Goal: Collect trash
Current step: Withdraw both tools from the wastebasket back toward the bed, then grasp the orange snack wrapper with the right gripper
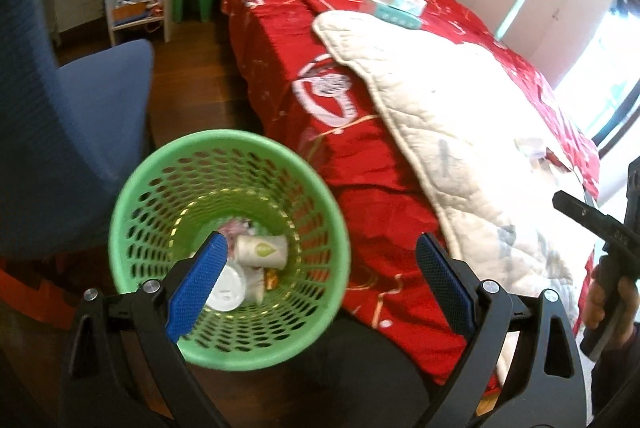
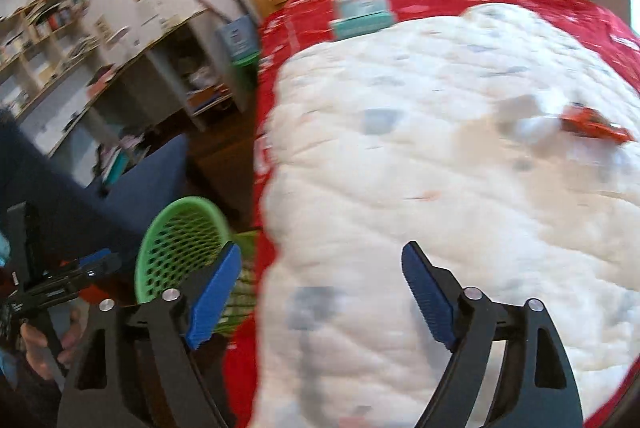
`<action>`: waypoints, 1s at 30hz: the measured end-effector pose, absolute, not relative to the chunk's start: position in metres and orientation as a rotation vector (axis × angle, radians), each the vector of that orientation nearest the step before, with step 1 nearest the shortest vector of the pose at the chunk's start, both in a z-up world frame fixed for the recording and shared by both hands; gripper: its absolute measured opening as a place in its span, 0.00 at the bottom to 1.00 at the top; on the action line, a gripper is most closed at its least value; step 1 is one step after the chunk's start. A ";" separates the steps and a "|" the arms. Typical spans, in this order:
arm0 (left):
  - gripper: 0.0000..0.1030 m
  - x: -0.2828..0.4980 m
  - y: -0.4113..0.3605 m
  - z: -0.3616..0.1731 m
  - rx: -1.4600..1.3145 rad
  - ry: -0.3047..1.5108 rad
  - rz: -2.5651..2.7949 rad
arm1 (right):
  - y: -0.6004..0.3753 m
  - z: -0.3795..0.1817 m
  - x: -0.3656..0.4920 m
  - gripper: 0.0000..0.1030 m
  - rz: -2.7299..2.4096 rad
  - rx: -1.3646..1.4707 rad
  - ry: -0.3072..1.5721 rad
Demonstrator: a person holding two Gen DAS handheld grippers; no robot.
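In the left wrist view, the left gripper (image 1: pixel 318 260) is spread wide with nothing between its 2 blue-padded fingers (image 1: pixel 198 282). Directly below and ahead of its left finger stands the round green perforated plastic wastebasket (image 1: pixel 230 248) on the dark wooden floor (image 1: pixel 192 68), holding a crumpled white paper cup with a green leaf mark (image 1: pixel 261 251), a flat white plastic lid (image 1: pixel 226 288) and other scraps too small to tell. To the gripper's right and ahead lies the bed with a red patterned cover (image 1: pixel 352 156), a cream quilted blanket (image 1: pixel 460 132) draped over it, and a teal-and-white box (image 1: pixel 394 6) far ahead on the cover. A blue fabric chair (image 1: pixel 80 132) stands to the left of the wastebasket. At the far right edge the right gripper (image 1: pixel 588 218) shows only in part, held in a hand (image 1: pixel 608 302). In the right wrist view, blurred by motion, the right gripper (image 2: pixel 322 292) is also wide open and empty, hovering over the cream blanket. Ahead and to its right on the blanket lie a small orange-red wrapper (image 2: pixel 592 124) and, touching it, a white crumpled scrap (image 2: pixel 532 126). The wastebasket sits low to the gripper's left, just beside the bed.
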State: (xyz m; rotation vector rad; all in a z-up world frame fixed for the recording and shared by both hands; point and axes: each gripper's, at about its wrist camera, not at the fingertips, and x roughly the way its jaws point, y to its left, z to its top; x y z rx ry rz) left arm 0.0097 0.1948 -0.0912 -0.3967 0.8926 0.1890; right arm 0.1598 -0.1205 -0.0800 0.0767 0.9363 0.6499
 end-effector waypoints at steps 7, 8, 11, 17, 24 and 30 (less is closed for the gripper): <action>0.91 0.037 0.161 -0.089 -0.353 0.912 0.130 | -0.191 -0.077 0.188 0.87 0.495 0.090 0.905; 0.91 0.040 0.157 -0.088 -0.350 0.914 0.124 | -0.201 -0.077 0.193 0.87 0.479 0.092 0.903; 0.92 0.050 0.146 -0.087 -0.341 0.923 0.104 | -0.231 -0.073 0.207 0.89 0.416 0.088 0.890; 0.92 0.072 0.117 -0.083 -0.298 0.934 0.062 | -0.265 -0.063 0.238 0.89 0.374 0.044 0.878; 0.92 0.098 0.091 -0.083 -0.282 0.949 0.016 | -0.285 -0.058 0.282 0.89 0.357 -0.005 0.887; 0.92 0.118 0.075 -0.084 -0.261 0.965 -0.009 | -0.292 -0.066 0.322 0.89 0.367 -0.027 0.921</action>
